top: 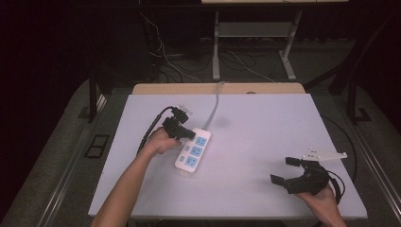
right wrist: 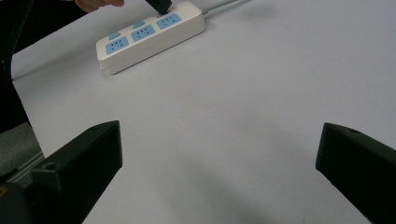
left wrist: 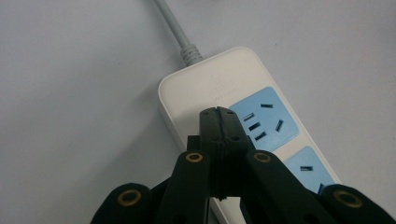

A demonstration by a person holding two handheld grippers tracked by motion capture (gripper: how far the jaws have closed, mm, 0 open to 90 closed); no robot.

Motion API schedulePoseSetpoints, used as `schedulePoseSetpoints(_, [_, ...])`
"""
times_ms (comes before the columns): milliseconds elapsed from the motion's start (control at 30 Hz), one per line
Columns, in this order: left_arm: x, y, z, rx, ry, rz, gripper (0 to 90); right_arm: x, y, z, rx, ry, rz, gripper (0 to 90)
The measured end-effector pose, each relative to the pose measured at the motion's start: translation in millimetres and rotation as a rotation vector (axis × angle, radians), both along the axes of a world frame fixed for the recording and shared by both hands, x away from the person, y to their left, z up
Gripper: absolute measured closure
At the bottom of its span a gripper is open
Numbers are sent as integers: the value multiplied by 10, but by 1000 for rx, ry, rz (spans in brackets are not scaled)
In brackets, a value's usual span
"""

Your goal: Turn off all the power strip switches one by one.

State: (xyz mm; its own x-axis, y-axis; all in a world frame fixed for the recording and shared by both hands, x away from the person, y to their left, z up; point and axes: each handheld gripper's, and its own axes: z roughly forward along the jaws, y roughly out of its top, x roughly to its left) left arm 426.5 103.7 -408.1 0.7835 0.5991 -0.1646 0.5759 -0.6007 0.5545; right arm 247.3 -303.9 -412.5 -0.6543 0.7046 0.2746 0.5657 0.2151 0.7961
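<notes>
A white power strip (top: 193, 151) (left wrist: 219, 79) (right wrist: 149, 33) with light-blue sockets lies left of the table's middle, its grey cable (top: 215, 101) running to the far edge. My left gripper (top: 187, 134) (left wrist: 218, 114) is shut, its jaws pressed together with nothing between them, hovering over the strip's cable end beside the first blue socket (left wrist: 265, 116). My right gripper (top: 286, 170) (right wrist: 219, 158) stands open near the front right of the table, pointing toward the strip, with only bare table between its jaws.
The white table (top: 265, 127) is bare between the strip and the right gripper. Behind the far edge stand a wooden board (top: 217, 88), metal desk legs (top: 216, 47) and loose cables on the floor.
</notes>
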Motion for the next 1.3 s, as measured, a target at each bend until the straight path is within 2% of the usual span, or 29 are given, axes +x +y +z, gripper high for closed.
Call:
schedulePoseSetpoints(100, [-14, -22, 9, 17, -12, 2, 897, 1, 1, -1, -1, 1, 1, 4])
schedulePoseSetpoints(467, [-12, -18, 11, 14, -6, 8, 895, 9, 1, -5, -4, 2, 1, 4])
schedulePoseSetpoints(767, [-32, -24, 21, 25, -36, -19, 895, 5, -19, -5, 0, 2, -9, 4])
schedulePoseSetpoints(800, [-36, -17, 49, 0, -37, -12, 895, 4, -23, -4, 2, 2, -11, 4])
schedulePoseSetpoints(900, [-55, -15, 66, 21, -56, -22, 894, 4, -38, -1, 7, 1, -14, 4])
schedulePoseSetpoints(1067, [-73, 66, 172, -39, -92, 14, 893, 1, -43, 5, 8, -3, -17, 4])
schedulePoseSetpoints(1267, [-146, 228, 310, -74, -118, 47, 887, 0, -39, 9, 10, -3, -16, 4])
schedulePoseSetpoints(1300, [-162, 261, 331, -79, -129, 50, 865, 0, -36, 9, 10, -3, -16, 4])
